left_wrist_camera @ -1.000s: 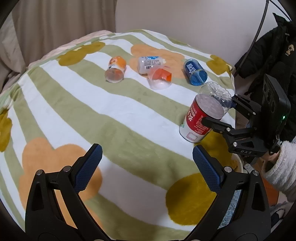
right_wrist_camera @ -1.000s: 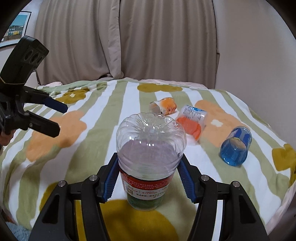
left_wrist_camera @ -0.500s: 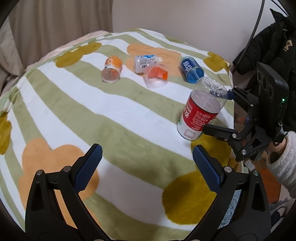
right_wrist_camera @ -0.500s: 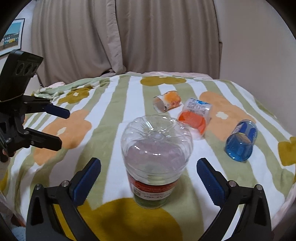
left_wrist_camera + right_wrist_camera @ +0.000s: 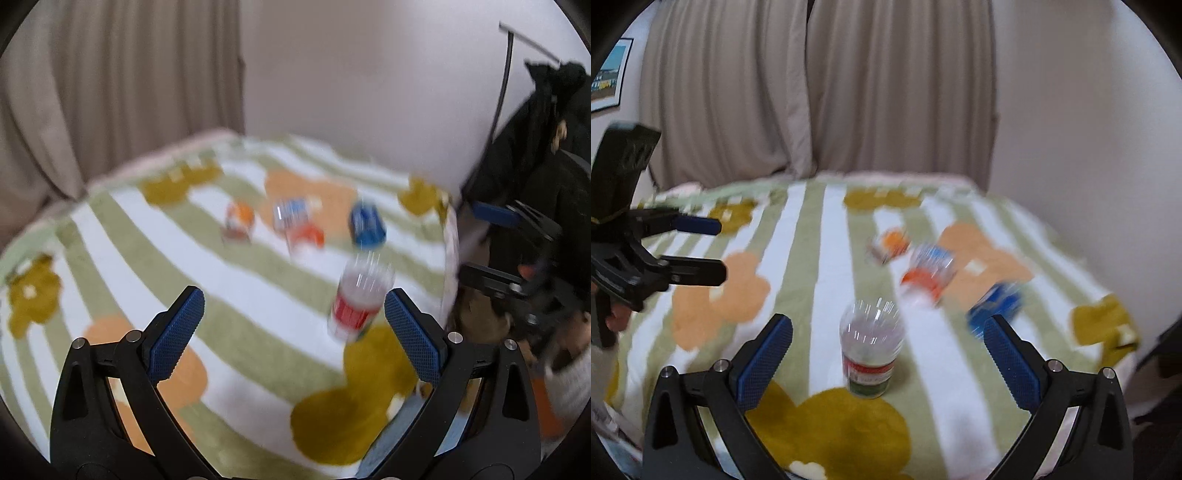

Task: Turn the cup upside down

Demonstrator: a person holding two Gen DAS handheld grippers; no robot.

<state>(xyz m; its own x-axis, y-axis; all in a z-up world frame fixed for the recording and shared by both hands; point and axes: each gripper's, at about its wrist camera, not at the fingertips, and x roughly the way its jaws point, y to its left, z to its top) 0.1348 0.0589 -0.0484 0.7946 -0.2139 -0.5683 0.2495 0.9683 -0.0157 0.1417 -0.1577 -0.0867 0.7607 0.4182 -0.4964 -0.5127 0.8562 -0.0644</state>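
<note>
A clear plastic cup with a red label [image 5: 868, 352] stands upside down on the striped blanket [image 5: 820, 295], base up. It also shows in the left wrist view [image 5: 360, 299], blurred. My right gripper [image 5: 886, 358] is open and empty, pulled back from the cup. My left gripper [image 5: 291, 328] is open and empty, held above the blanket's near side. Each gripper shows in the other's view: the right [image 5: 491, 243] and the left [image 5: 701, 247].
Three other cups lie on their sides farther back: an orange one [image 5: 890, 243], a clear one with an orange end [image 5: 929, 271] and a blue one [image 5: 995, 304]. Curtains and a wall stand behind. A dark coat [image 5: 546, 122] hangs at the right.
My right gripper opened, let go of the red-label cup and drew back from it. The cup stays standing upside down. Both views tilted up and are blurred by motion.
</note>
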